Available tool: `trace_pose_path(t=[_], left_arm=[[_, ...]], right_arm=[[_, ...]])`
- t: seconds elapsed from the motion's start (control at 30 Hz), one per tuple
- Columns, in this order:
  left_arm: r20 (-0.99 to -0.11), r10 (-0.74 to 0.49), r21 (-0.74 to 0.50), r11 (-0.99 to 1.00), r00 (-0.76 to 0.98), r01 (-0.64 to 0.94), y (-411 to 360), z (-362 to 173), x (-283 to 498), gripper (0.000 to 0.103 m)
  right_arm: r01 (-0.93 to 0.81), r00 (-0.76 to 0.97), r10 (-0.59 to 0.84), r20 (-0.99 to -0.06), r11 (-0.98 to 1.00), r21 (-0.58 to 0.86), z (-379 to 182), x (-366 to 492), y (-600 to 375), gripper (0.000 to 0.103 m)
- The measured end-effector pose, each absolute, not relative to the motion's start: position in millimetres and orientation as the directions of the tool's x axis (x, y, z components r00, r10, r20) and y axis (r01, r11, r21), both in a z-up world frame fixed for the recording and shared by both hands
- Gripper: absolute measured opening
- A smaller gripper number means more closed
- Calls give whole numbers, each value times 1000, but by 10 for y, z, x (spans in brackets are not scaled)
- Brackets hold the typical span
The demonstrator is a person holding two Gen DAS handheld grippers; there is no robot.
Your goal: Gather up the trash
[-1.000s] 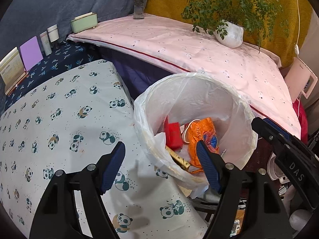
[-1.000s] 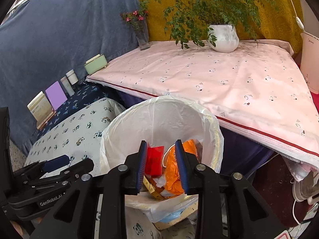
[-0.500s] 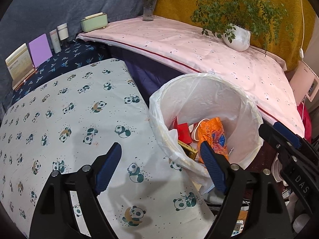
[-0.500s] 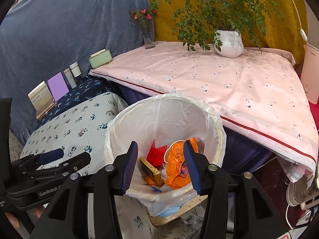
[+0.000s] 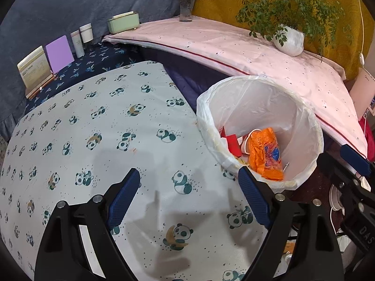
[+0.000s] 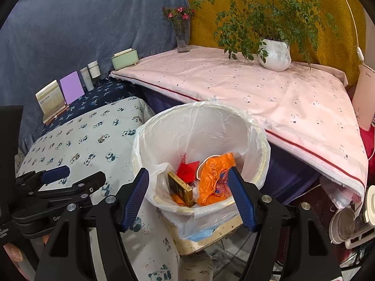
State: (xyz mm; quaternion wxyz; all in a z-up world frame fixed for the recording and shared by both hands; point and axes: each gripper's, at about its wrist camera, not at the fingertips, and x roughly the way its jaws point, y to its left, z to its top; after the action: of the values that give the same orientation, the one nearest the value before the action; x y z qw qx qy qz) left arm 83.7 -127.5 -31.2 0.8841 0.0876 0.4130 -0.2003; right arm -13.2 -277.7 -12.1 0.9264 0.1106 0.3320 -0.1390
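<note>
Trash bin [image 6: 255, 138] sits below both angled-down, empty grippers, jaws just opening wide.

Thin white plastic liner [image 6: 255, 140] in the bin, translucent, crinkly w/ a soft sheen. Orange wrapper [image 6: 214, 175] inside: glossy, crumpled plastic. Gold box [image 6: 181, 187] looks shiny card. Panda sheet [image 5: 105, 126] is matt cloth, smooth; pink cover [image 6: 257, 89] matt cloth too. White pot [image 6: 276, 55] ribbed, glazed, prob ceramic. Finger pads [image 6: 136, 194] blue, ridged, matt.
</note>
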Motion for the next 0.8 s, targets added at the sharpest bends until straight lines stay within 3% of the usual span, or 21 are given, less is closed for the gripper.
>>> trace_pose_path(t=[0.17, 0.47, 0.8], left_arm=[[-764, -261, 9, 911, 590, 413, -1216, -363, 780, 88], [-768, -233, 23, 921, 596, 390, -1118, -454, 711, 90], [-773, -212, 32, 928, 597, 372, -1042, -582, 649, 92]], right_arm=[[331, 737, -185, -651, 937, 109, -161, -180, -2713, 83], [326, 718, -203, -666, 943, 64, -221, -233, -2611, 91], [330, 697, -225, -681, 944, 26, -330, -280, -2536, 91]])
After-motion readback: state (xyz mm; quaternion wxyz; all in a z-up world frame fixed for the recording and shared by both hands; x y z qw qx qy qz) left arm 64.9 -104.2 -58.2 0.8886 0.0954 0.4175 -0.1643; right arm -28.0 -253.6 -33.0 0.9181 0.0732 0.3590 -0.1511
